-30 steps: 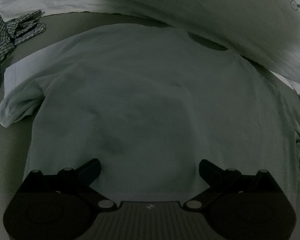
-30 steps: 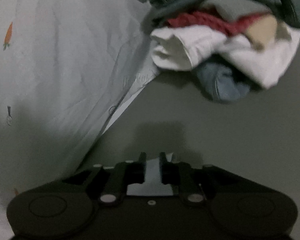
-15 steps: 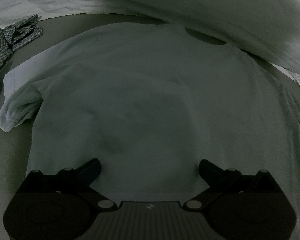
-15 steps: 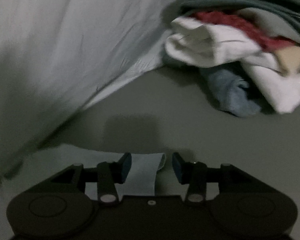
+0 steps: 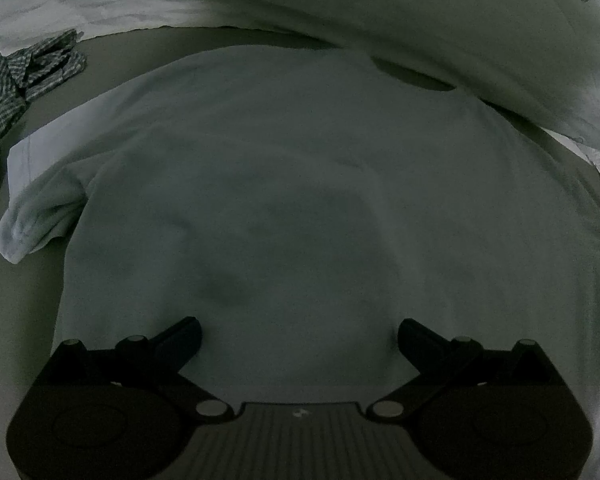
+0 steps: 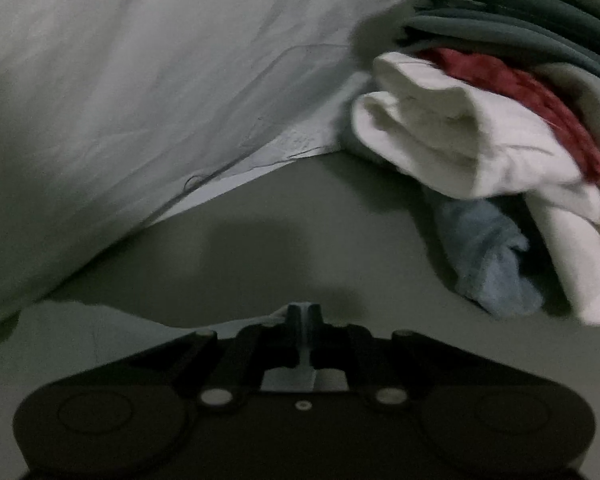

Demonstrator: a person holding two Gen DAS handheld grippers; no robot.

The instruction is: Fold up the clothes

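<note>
Now the pale T-shirt [image 5: 300, 184] lies flat and spread out on the grey desk [image 5: 16, 304], and it fills most of the left wrist view. Its neck opening is at the far side, close to a big white sheet [image 5: 480, 28] with small printed figures that hangs over the far edge of the desk. One short sleeve lies out to the left side, a little crumpled at its end. The left claw [image 5: 298, 338] hovers over the near hem of the shirt with its fingers spread wide, and nothing is between them. Far to the left, apart from the T-shirt, lies a checked shirt [image 5: 20, 80] in a loose heap.

In the right wrist view the right claw [image 6: 303, 314] is closing, and its fingers are nearly together with a thin fold of pale cloth pinched between them. This cloth seems to be an edge of the T-shirt, but the picture is dark and blurred there, so I am not fully sure. Beyond this claw the bare desk is visible, with the claw's shadow on it. At the upper right a pile of clothes [image 6: 500, 120] rests on the desk, with white, red, dark green and blue pieces. The white sheet fills the upper left of this view.
</note>
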